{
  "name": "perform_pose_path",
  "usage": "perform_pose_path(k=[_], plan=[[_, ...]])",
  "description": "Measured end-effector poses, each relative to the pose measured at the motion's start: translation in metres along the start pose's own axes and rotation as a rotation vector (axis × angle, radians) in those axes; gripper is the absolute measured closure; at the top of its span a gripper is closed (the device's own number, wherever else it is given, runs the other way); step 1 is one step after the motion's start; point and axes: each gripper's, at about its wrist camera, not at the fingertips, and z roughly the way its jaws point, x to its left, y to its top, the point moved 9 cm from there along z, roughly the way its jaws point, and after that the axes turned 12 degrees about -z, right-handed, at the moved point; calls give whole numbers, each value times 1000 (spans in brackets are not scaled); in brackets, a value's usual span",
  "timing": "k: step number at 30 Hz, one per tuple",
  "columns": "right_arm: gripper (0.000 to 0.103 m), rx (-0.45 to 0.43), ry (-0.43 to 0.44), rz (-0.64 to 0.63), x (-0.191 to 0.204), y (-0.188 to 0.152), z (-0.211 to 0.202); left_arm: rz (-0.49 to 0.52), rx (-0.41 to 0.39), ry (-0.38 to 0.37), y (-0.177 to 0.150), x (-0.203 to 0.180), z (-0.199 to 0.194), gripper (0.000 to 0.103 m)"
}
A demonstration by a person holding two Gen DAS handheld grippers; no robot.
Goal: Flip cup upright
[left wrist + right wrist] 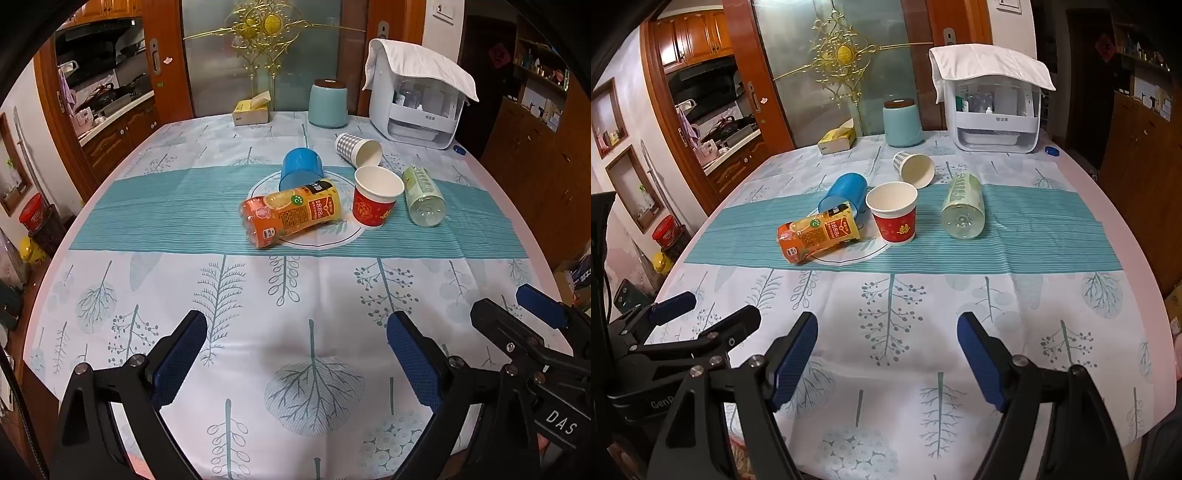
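A red paper cup [376,196] [894,213] stands upright mid-table. A grey checked paper cup [357,149] [913,168] lies on its side behind it, mouth toward me. A blue plastic cup [301,168] [844,192] lies on its side to the left. My left gripper [295,354] is open and empty over the near tablecloth. My right gripper [886,354] is open and empty, also near the front edge. The right gripper [517,310] shows at the right of the left wrist view, and the left gripper [713,306] at the left of the right wrist view.
An orange juice bottle [291,214] [820,230] and a clear green-labelled bottle [423,195] [962,205] lie beside the cups. At the back stand a teal canister [327,103], a tissue box [251,110] and a white appliance under a cloth [417,99]. The table edge [532,240] curves right.
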Motion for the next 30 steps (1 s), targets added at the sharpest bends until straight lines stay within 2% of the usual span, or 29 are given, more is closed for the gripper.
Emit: perform_pose_path(k=[14,27,30], plan=[[24,2,-3,-1,2,3,-7,7,11,-21,2,-1,3,7],[24,12,3,4,-5,-1,6,19,13,-13,2,-3,10,7],[24,14,2,3,-4,-1,6,9,34,-18,0,-3,13,7]])
